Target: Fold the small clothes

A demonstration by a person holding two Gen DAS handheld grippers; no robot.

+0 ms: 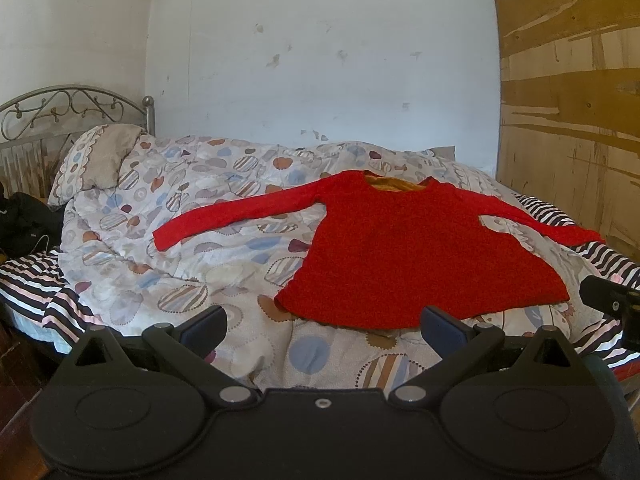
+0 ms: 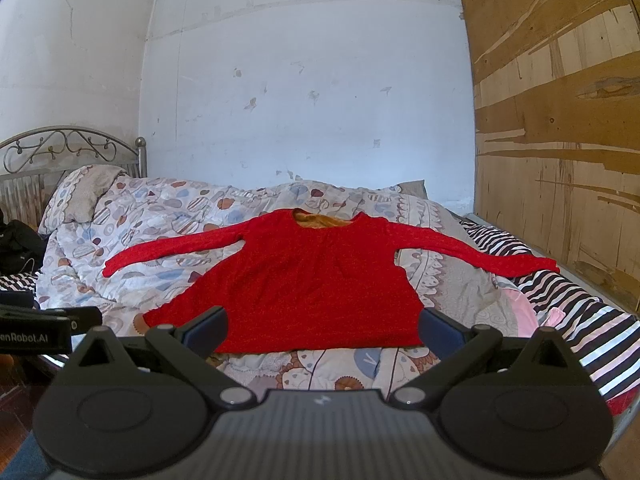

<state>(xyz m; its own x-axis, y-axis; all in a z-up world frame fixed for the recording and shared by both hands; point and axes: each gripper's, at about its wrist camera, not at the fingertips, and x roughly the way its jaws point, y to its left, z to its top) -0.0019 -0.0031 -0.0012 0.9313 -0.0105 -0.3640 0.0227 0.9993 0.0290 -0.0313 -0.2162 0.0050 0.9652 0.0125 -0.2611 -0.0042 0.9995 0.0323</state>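
A red long-sleeved top (image 1: 404,248) lies flat on the patterned quilt (image 1: 192,264), both sleeves spread out, neckline away from me. It also shows in the right wrist view (image 2: 304,280). My left gripper (image 1: 324,326) is open and empty, held just short of the top's hem, toward its left corner. My right gripper (image 2: 324,328) is open and empty, its fingers straddling the hem's middle from the near side. The right gripper's body shows at the right edge of the left wrist view (image 1: 612,304).
A pillow (image 1: 100,156) leans against a metal headboard (image 1: 72,112) at the left. A black bag (image 1: 28,220) lies at the far left. A wooden board (image 1: 572,100) stands along the right. A striped sheet (image 2: 592,320) borders the quilt.
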